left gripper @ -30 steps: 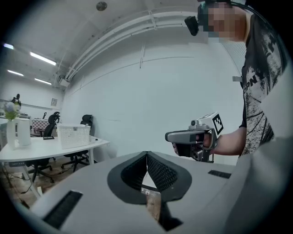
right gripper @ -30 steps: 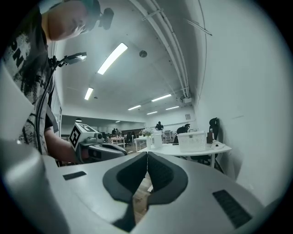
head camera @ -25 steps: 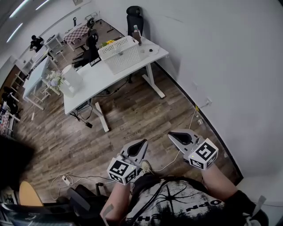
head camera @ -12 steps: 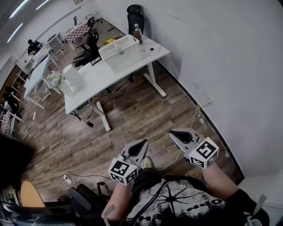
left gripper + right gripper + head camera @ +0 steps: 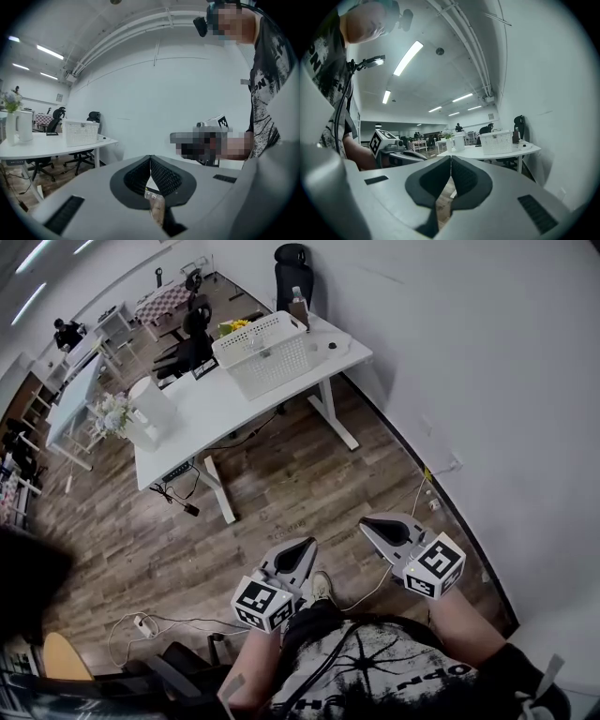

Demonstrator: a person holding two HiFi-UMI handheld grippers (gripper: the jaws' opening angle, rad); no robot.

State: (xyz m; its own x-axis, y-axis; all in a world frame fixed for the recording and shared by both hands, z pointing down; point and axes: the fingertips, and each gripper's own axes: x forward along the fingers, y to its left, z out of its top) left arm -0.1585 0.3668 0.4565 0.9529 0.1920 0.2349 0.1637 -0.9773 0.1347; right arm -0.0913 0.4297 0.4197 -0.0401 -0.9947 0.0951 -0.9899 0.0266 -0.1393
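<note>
Left grey gripper [image 5: 302, 547] and right grey gripper [image 5: 367, 524], jaws closed and empty, are hovering well short of the white rectangular desk [image 5: 216, 409]; the left is sitting nearer its front edge.

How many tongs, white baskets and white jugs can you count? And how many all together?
Grey hand-held tongs: 2, the left tongs and the right tongs
White lattice plastic basket: 1
Tall white plastic jug: 1
Total: 4
</note>
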